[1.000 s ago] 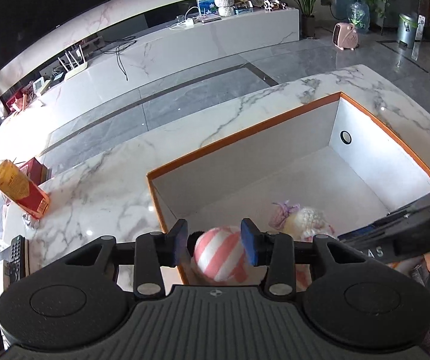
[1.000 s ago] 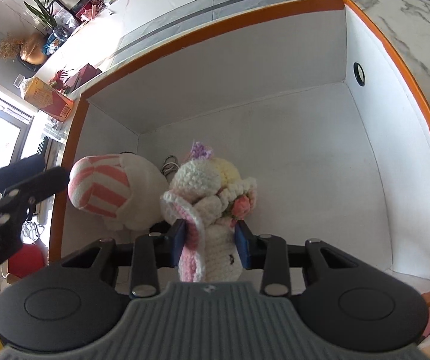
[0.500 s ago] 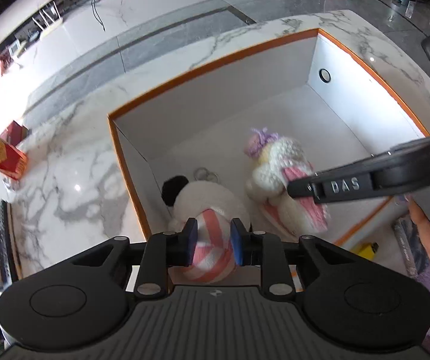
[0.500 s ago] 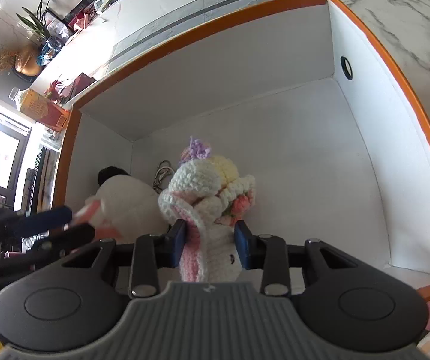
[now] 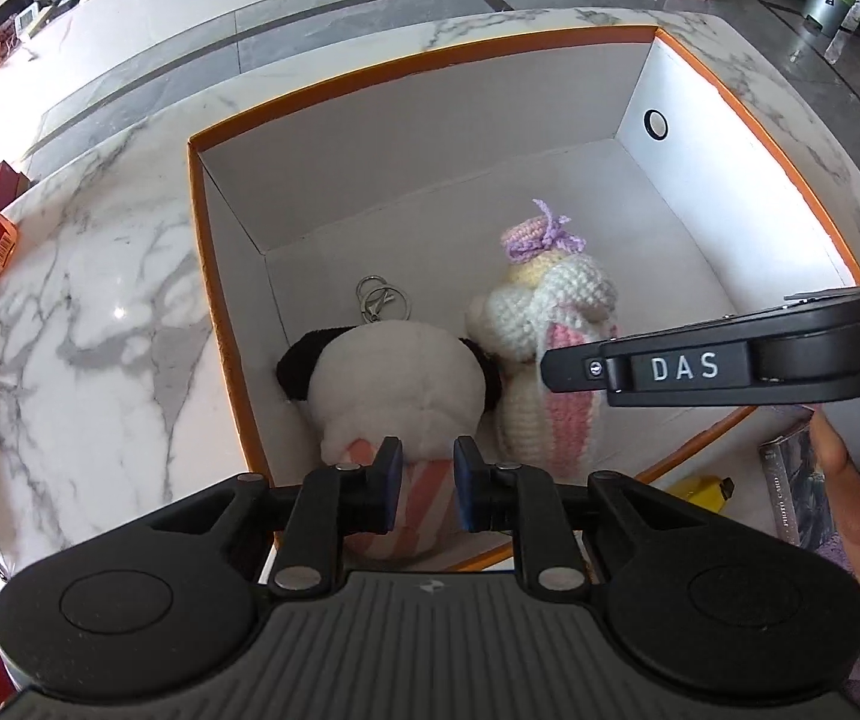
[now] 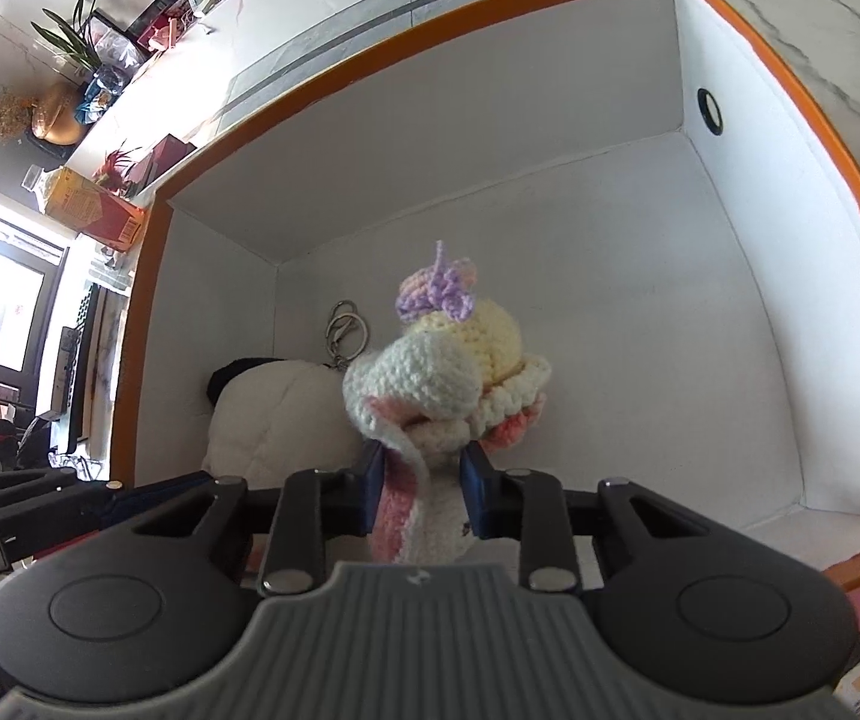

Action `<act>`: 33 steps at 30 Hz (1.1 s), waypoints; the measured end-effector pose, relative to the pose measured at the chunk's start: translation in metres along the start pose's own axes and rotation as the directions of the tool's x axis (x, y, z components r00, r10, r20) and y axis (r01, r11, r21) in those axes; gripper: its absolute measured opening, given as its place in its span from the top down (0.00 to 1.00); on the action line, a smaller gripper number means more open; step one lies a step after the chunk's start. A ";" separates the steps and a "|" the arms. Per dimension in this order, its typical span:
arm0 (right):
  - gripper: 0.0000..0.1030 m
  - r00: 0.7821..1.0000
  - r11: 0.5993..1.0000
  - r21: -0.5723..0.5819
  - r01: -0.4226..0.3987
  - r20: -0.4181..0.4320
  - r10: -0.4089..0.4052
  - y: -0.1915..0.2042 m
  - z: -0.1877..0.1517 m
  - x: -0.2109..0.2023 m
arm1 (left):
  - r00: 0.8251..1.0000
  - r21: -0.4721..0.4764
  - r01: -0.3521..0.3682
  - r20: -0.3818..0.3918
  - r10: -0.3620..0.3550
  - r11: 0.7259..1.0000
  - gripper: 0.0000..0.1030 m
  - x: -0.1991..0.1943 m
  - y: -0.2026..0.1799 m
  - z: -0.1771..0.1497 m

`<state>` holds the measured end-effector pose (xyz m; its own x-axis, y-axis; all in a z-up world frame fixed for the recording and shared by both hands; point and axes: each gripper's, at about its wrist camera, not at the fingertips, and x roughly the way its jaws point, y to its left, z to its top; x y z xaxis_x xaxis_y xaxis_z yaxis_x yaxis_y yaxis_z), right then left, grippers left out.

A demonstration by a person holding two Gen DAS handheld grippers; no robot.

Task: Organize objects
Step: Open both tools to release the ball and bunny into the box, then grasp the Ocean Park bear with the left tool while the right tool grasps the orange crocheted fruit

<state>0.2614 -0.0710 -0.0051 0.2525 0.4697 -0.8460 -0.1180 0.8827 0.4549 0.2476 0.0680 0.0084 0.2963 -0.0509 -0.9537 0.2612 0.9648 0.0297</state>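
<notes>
Panda toy [image 5: 396, 384] now lies on the floor of the orange-rimmed box [image 5: 207, 252], lower than a second ago, head and key ring [image 5: 378, 294] pointing to the far wall. Left gripper [image 5: 423, 483] pinches its pink-striped end. Touching it on the right, the crocheted doll [image 6: 448, 396] lies parallel, purple bow forward, clamped by the right gripper [image 6: 420, 495].

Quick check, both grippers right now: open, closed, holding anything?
Left gripper: closed on the panda plush, at its pink-striped end, inside the orange-rimmed box.
Right gripper: closed on the crocheted doll, inside the same box.
</notes>
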 end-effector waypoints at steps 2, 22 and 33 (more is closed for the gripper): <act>0.73 1.000 1.000 -0.010 -0.007 -0.004 0.007 0.007 -0.002 0.002 | 1.000 0.000 -0.007 -0.004 0.007 1.000 0.79 0.003 -0.001 -0.001; 0.57 0.980 0.947 -0.316 0.058 0.201 0.007 0.034 -0.039 -0.067 | 0.938 -0.056 0.063 0.343 -0.040 0.996 0.73 -0.083 -0.012 -0.055; 0.57 0.966 0.881 -0.472 0.021 0.238 0.105 0.014 -0.097 -0.131 | 0.950 0.039 0.042 0.309 -0.052 0.998 0.49 -0.085 -0.039 -0.105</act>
<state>0.1338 -0.1187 0.0856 0.4598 0.5426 -0.7030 -0.5525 0.7945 0.2520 0.1157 0.0619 0.0564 0.5516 -0.1786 -0.8148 0.3090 0.9511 0.0007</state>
